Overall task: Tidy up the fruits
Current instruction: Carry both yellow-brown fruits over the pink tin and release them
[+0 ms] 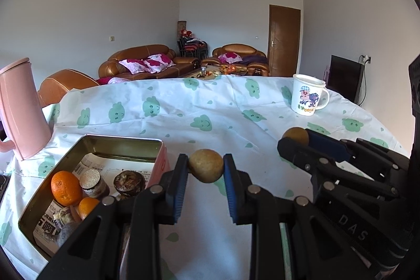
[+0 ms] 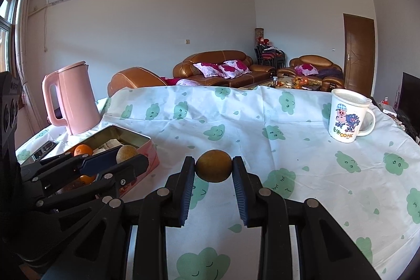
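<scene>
My left gripper is shut on a small round tan fruit, held above the cloth just right of the pink tin box. The box holds two oranges, small jars and printed paper. My right gripper is shut on a darker brown round fruit above the table's middle. The left wrist view catches the right gripper with its fruit at the right. From the right wrist, the left gripper and its fruit hang over the tin box.
A pink kettle stands at the table's far left behind the box. A white cartoon mug sits at the far right. The table wears a white cloth with green clouds. Brown sofas and a door lie beyond.
</scene>
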A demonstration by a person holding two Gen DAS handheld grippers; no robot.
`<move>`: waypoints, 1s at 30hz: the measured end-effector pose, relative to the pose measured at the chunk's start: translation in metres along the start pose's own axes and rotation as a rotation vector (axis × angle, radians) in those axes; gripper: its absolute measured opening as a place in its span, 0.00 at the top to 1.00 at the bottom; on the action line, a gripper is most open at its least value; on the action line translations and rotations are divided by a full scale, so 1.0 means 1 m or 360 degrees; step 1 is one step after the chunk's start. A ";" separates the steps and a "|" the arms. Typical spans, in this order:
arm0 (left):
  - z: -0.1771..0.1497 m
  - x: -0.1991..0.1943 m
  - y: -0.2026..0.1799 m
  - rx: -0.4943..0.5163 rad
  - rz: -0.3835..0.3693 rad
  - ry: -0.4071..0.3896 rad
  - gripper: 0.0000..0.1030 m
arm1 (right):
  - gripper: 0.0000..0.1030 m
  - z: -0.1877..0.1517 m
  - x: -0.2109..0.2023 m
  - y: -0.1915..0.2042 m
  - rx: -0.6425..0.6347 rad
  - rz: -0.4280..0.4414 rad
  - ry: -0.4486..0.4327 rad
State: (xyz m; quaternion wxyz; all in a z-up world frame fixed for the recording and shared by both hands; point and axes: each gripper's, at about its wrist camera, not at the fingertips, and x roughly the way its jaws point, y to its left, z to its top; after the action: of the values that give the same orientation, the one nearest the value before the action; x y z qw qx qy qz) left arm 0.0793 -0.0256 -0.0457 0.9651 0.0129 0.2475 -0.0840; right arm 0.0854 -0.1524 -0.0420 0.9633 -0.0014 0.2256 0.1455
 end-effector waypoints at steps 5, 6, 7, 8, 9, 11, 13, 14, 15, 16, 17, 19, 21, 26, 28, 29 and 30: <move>0.001 -0.006 0.006 -0.0007 0.0017 0.0007 0.73 | 0.70 0.000 0.002 0.005 -0.0011 0.0026 0.0009; 0.001 -0.007 0.008 -0.0009 0.0027 0.0008 0.73 | 0.70 0.001 0.002 0.006 -0.0009 0.0037 0.0011; 0.002 -0.009 0.009 -0.0013 0.0034 0.0007 0.73 | 0.70 0.002 0.001 0.007 -0.0012 0.0046 0.0011; 0.002 -0.011 0.011 -0.0017 0.0035 0.0005 0.73 | 0.70 0.003 0.001 0.009 -0.0018 0.0051 0.0008; 0.003 -0.013 0.013 -0.0021 0.0038 0.0001 0.73 | 0.70 0.005 0.000 0.010 -0.0026 0.0055 0.0002; 0.004 -0.017 0.017 -0.0024 0.0055 -0.0007 0.73 | 0.70 0.010 -0.003 0.013 -0.0038 0.0070 -0.0014; 0.006 -0.021 0.021 -0.0031 0.0070 -0.0017 0.73 | 0.70 0.016 -0.006 0.017 -0.0049 0.0090 -0.0027; 0.007 -0.023 0.023 -0.0033 0.0079 -0.0018 0.73 | 0.70 0.019 -0.007 0.018 -0.0051 0.0103 -0.0033; 0.007 -0.024 0.025 -0.0036 0.0089 -0.0017 0.73 | 0.70 0.022 -0.008 0.021 -0.0055 0.0115 -0.0038; 0.008 -0.025 0.028 -0.0037 0.0102 -0.0015 0.73 | 0.70 0.025 -0.009 0.022 -0.0059 0.0126 -0.0041; 0.008 -0.026 0.031 -0.0039 0.0116 -0.0013 0.73 | 0.70 0.029 -0.010 0.024 -0.0062 0.0136 -0.0045; 0.009 -0.027 0.037 -0.0046 0.0138 -0.0001 0.73 | 0.70 0.035 -0.011 0.028 -0.0068 0.0166 -0.0055; 0.008 -0.027 0.043 -0.0057 0.0160 0.0010 0.73 | 0.70 0.042 -0.011 0.034 -0.0082 0.0195 -0.0062; 0.008 -0.030 0.062 -0.0089 0.0221 0.0016 0.73 | 0.70 0.059 -0.010 0.052 -0.0132 0.0254 -0.0078; 0.008 -0.032 0.071 -0.0108 0.0238 0.0018 0.73 | 0.70 0.065 -0.008 0.060 -0.0146 0.0283 -0.0084; 0.008 -0.033 0.076 -0.0116 0.0250 0.0018 0.73 | 0.70 0.067 -0.007 0.064 -0.0152 0.0298 -0.0083; 0.008 -0.033 0.081 -0.0126 0.0263 0.0020 0.73 | 0.70 0.069 -0.006 0.069 -0.0157 0.0315 -0.0082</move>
State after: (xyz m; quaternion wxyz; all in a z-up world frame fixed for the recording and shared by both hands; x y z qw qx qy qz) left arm 0.0684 0.0586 -0.0239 0.9670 -0.0043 0.2547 0.0058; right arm 0.0913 -0.0835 0.0269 0.9485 -0.0228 0.1923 0.2508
